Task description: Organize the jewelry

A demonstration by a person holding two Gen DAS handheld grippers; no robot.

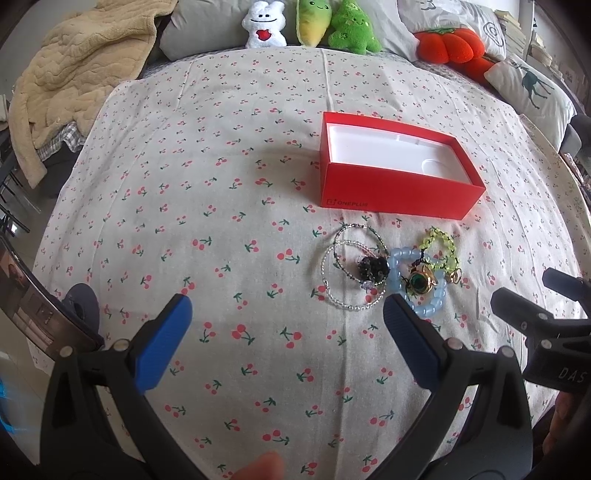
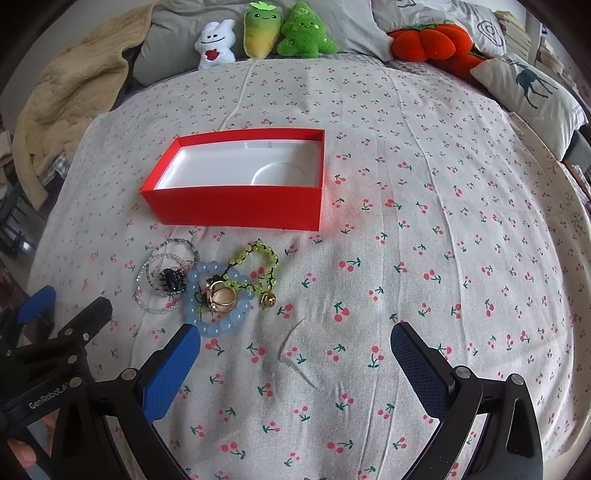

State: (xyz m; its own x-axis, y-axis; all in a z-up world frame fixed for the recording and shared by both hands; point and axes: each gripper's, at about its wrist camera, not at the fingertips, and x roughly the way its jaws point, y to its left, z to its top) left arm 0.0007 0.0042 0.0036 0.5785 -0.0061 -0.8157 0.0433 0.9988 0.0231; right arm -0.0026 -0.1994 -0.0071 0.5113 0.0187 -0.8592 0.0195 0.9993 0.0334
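Note:
An open red box with a bare white lining lies on the cherry-print bedspread. In front of it sits a heap of jewelry: a clear bead bracelet, a pale blue bead bracelet, a yellow-green bead string, a gold brooch and a black cluster. My left gripper hangs open just left of the heap. My right gripper hangs open to its right. Nothing is between either pair of fingers.
Plush toys and pillows line the far edge of the bed. A beige blanket is bunched at the far left. Cherry-print cloth stretches right of the box.

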